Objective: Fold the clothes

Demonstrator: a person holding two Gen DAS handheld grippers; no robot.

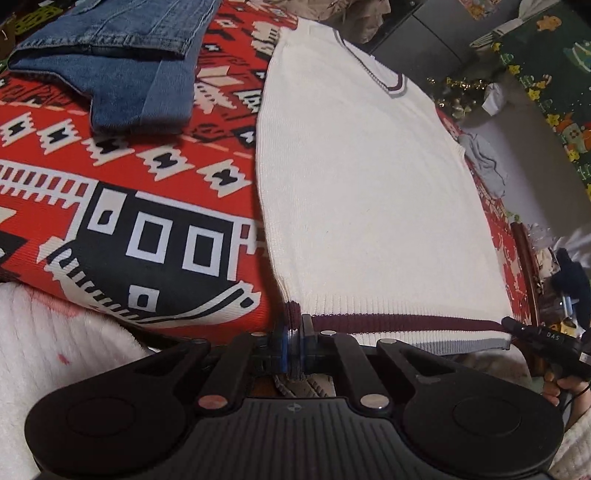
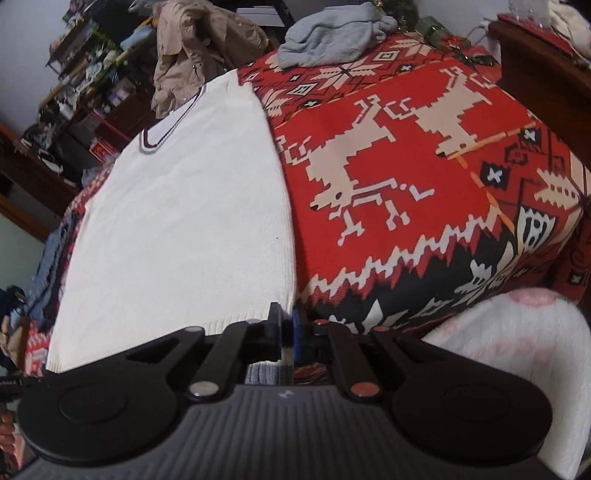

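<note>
white sweater point(image 1: 362, 192), flat on red patterned blanket point(image 1: 110, 177); left gripper point(image 1: 293, 332) and right gripper point(image 2: 284, 328) each pinched closed on a hem corner

Beside the white sweater point(image 1: 362, 184) the red patterned blanket point(image 2: 406, 166) lies bare on the right gripper's side — open passage. On the other side, folded jeans point(image 1: 122, 66) block the far corner; a grey garment point(image 2: 332, 37) crowds the far edge.

Red patterned blanket point(image 1: 155, 206) with cream and black geometric motifs (reindeer figures in the right wrist view) covering the surface, white knit sweater point(image 1: 362, 192) spread flat at centre, folded blue jeans point(image 1: 122, 62) at upper left, crumpled grey garment point(image 2: 332, 35) at top centre of the right wrist view.
</note>
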